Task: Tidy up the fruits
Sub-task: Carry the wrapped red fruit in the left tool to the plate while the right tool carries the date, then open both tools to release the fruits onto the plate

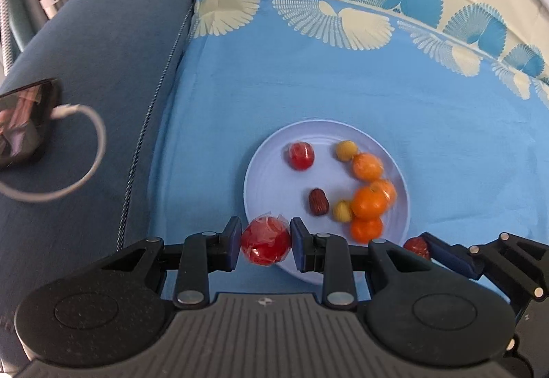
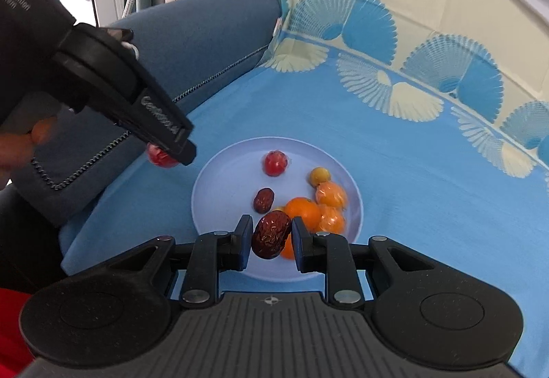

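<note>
Nearest you: your left gripper (image 1: 266, 242), pads pressed on a wrapped red fruit (image 1: 266, 245), held over the near left rim of the plate (image 1: 271, 172). Your right gripper (image 2: 269, 239), clamped on a wrinkled brown date (image 2: 270, 234), above the plate's near edge.

On the plate: a second date (image 1: 318, 202), a smaller wrapped red fruit (image 1: 301, 155), two small yellow fruits (image 1: 346, 150) and a cluster of oranges (image 1: 369, 201) along the right side.

Under the plate: a blue cloth (image 1: 377, 86) with a fan pattern at its far border.

Left of the cloth: a dark blue cushion (image 1: 103, 35) carrying a phone (image 1: 24, 124) with a white cable (image 1: 85, 151) plugged in.
</note>
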A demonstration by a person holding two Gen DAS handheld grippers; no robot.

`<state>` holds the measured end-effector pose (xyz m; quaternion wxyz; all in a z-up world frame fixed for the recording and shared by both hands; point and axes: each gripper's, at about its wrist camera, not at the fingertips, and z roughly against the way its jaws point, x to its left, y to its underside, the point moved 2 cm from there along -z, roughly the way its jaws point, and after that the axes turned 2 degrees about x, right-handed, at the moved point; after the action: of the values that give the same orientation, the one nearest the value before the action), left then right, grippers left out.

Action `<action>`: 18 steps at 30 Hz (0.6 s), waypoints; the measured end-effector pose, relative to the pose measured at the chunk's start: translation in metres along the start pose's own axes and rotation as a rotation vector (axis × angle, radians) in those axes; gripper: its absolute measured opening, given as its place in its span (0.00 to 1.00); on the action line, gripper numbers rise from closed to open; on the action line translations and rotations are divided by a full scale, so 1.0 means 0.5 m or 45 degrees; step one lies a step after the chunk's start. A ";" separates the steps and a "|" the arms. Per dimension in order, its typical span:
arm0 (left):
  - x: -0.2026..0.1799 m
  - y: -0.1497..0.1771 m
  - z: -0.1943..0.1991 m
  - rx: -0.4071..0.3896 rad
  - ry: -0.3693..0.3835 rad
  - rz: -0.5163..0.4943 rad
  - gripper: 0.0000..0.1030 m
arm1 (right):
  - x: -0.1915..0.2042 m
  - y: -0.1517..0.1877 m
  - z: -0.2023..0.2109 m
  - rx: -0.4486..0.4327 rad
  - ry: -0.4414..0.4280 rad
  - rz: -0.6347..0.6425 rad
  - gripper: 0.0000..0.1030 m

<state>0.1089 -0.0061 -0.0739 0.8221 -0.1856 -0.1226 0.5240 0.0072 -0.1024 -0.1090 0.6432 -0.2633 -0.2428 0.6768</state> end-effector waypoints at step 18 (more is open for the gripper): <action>-0.027 -0.058 -0.113 -0.037 0.003 -0.157 1.00 | -0.024 -0.006 -0.123 0.091 -0.089 0.017 0.59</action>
<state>0.1492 -0.0395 -0.1124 0.8502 -0.1903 -0.1405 0.4704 0.0511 -0.1150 -0.1524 0.6387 -0.2181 -0.2391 0.6981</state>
